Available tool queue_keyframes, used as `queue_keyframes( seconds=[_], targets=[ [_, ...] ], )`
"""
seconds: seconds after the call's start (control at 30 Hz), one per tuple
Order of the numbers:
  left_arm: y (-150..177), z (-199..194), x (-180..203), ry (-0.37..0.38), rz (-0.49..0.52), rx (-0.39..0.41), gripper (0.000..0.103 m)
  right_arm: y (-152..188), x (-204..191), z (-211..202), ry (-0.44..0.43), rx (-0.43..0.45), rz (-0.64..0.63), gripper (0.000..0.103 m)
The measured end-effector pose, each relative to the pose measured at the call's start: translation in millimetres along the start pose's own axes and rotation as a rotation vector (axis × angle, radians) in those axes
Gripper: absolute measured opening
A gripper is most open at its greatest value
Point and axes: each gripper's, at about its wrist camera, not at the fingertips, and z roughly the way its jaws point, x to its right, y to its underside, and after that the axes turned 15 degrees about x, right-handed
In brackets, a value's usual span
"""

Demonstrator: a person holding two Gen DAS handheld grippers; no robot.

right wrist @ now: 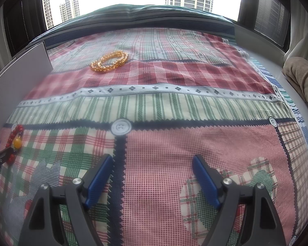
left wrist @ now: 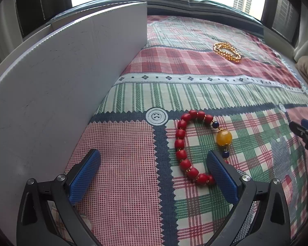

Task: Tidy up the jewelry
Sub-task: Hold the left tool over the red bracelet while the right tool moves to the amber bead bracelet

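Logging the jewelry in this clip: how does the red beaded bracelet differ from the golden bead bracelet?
The red beaded bracelet has chunky opaque red beads plus one large yellow bead and small blue ones; the golden bead bracelet is small amber beads throughout. The red one lies as one open loop, the golden one looped double. The red one lies near the left gripper; the golden one lies farther off. Both rest on the patchwork cloth.

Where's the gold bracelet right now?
The gold bracelet lies far out on the plaid cloth, upper left in the right wrist view, just right of the white board; neither tongs is near it.
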Motion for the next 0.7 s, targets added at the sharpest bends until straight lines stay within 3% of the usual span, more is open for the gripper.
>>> queue_keyframes(
  seconds=[0.43, 0.57, 0.7],
  targets=[
    [-0.3, 0.4, -0.4, 0.001, 0.0, 0.001, 0.103, 0.4, -0.6, 0.2, 0.0, -0.001, 0.0, 0.082],
    [-0.1, 0.4, -0.2, 0.003, 0.0, 0.001, 0.102, -9.5, -0.1, -1.6, 0.023, -0.09, 0.012, 0.081],
    [0.1, 0.3, 0.6, 0.005, 0.0, 0.001, 0.102, -22.7, -10.7, -12.0, -0.062, -0.112, 0.016, 0.081]
  ],
)
